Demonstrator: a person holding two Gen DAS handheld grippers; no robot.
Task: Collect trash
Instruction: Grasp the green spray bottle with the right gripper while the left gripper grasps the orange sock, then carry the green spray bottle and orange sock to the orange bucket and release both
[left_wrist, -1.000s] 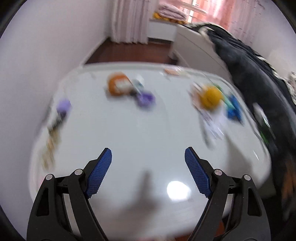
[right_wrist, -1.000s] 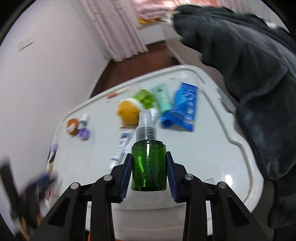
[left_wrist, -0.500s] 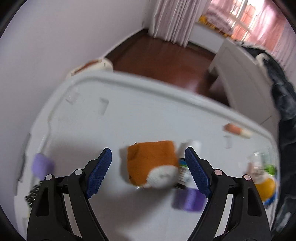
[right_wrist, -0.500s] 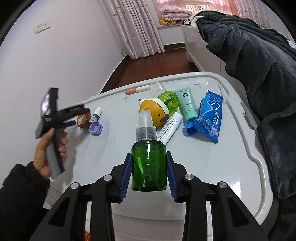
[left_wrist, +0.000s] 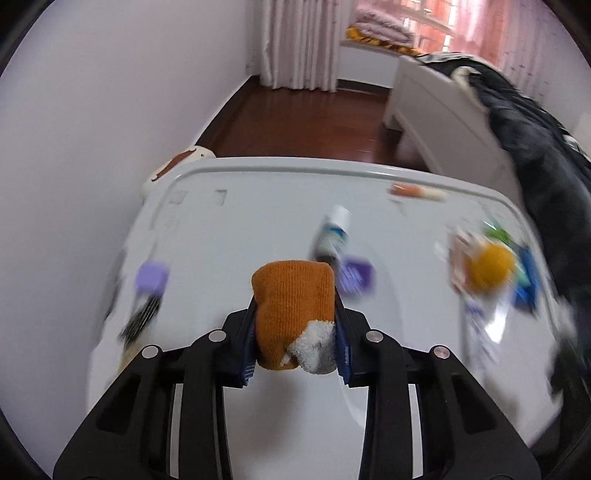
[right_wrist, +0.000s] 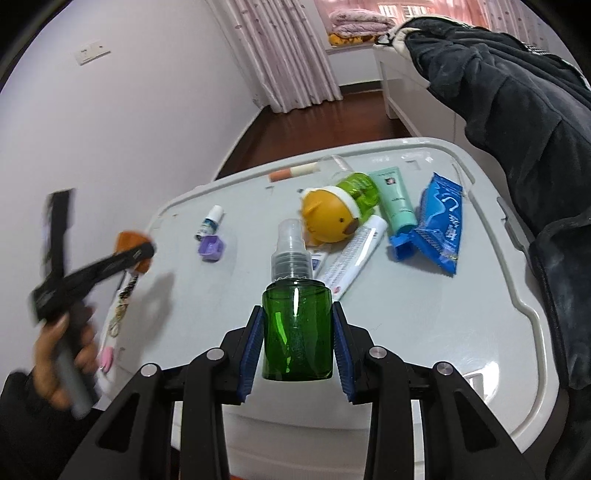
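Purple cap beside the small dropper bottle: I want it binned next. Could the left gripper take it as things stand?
Probably not yet: the left gripper is shut on the orange sock, so its jaws are full. The purple cap itself lies uncovered.

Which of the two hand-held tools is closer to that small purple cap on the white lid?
The left tool, shut on an orange sock, hovers just beside the purple cap. The right tool, gripping the green spray bottle, sits farther back near the lid's front edge.
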